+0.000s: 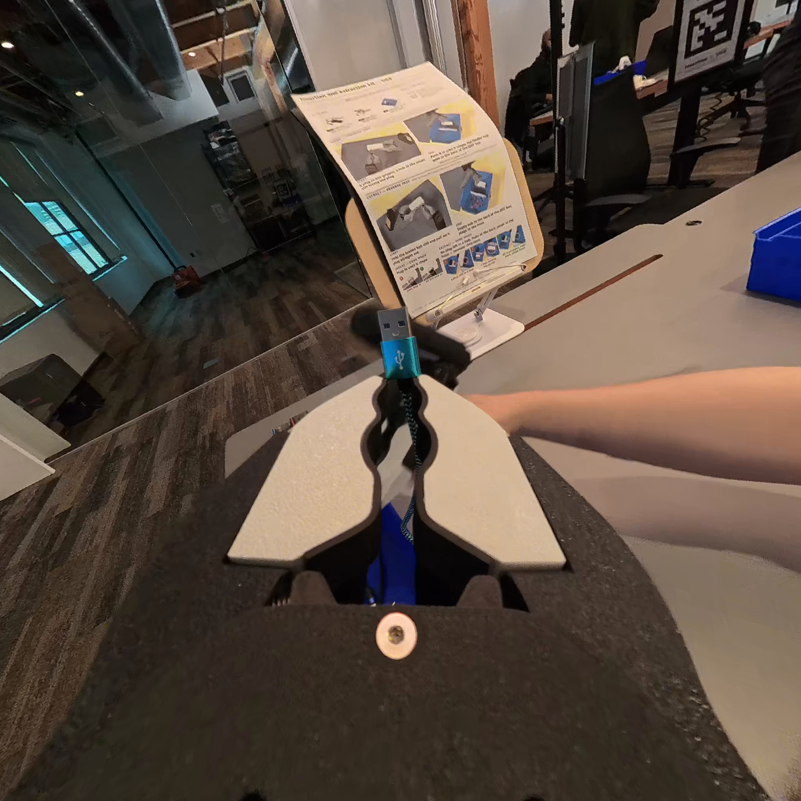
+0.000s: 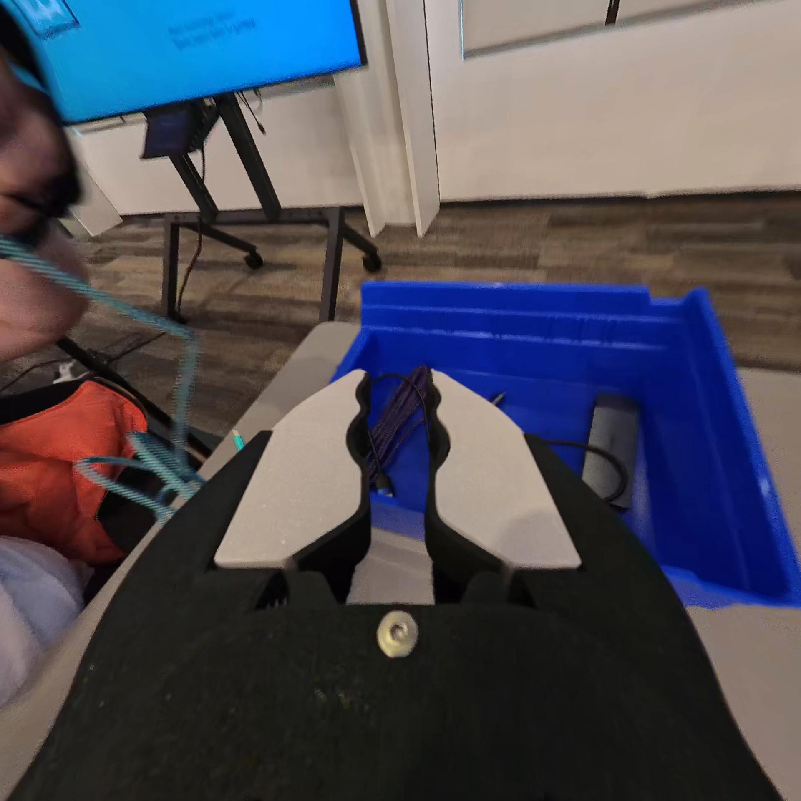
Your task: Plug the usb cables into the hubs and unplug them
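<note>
Teal USB plug (image 1: 399,346) juts beyond the left gripper's (image 1: 399,383) clamped jaws; right gripper's (image 2: 398,381) jaws gape empty.

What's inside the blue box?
Inside the blue bin lie a dark grey hub with a thin black cable and a purple braided cable. The right gripper, open, covers part of the floor.
</note>
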`<move>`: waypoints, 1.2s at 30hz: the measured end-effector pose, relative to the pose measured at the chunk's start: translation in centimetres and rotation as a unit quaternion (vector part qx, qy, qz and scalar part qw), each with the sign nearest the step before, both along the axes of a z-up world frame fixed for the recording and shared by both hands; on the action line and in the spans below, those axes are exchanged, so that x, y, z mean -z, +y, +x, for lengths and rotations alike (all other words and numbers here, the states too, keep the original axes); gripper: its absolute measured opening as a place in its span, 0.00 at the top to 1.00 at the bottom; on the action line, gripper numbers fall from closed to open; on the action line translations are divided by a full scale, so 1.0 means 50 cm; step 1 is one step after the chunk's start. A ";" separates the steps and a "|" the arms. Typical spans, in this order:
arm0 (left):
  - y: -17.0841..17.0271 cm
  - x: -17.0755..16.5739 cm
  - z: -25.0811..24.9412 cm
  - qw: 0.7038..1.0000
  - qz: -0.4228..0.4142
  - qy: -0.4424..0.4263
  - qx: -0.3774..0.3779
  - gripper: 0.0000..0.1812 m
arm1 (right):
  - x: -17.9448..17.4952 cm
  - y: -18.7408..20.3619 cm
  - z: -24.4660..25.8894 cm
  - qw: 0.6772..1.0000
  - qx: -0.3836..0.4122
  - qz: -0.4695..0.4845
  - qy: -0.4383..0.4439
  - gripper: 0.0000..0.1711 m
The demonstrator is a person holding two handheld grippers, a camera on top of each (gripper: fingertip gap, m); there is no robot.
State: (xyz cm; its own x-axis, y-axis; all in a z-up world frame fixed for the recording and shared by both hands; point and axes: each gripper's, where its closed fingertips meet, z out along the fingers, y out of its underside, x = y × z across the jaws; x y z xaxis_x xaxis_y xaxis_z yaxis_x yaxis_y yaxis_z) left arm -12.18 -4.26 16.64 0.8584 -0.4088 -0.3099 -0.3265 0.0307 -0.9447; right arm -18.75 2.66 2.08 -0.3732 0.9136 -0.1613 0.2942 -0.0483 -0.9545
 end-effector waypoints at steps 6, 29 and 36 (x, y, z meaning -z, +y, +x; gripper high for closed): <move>0.032 0.053 0.085 0.998 -0.033 0.025 0.049 0.95 | -0.169 -0.045 0.226 0.986 -0.018 0.089 0.139 0.86; 0.122 0.243 0.419 0.968 -0.121 0.031 0.218 0.97 | -0.065 -0.015 0.547 0.954 -0.016 0.276 -0.116 0.90; 0.131 0.232 0.438 0.973 -0.064 0.013 0.220 0.92 | -0.077 -0.009 0.569 0.960 -0.010 0.259 -0.104 0.92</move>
State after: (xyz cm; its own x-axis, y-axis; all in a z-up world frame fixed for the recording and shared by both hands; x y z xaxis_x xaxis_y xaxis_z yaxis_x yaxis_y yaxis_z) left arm 9.70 2.28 5.05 0.5838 -0.7720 -0.2514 -0.3311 0.0563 -0.9419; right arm 9.72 2.22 5.92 -0.4008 0.8844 0.2391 0.4764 0.4241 -0.7702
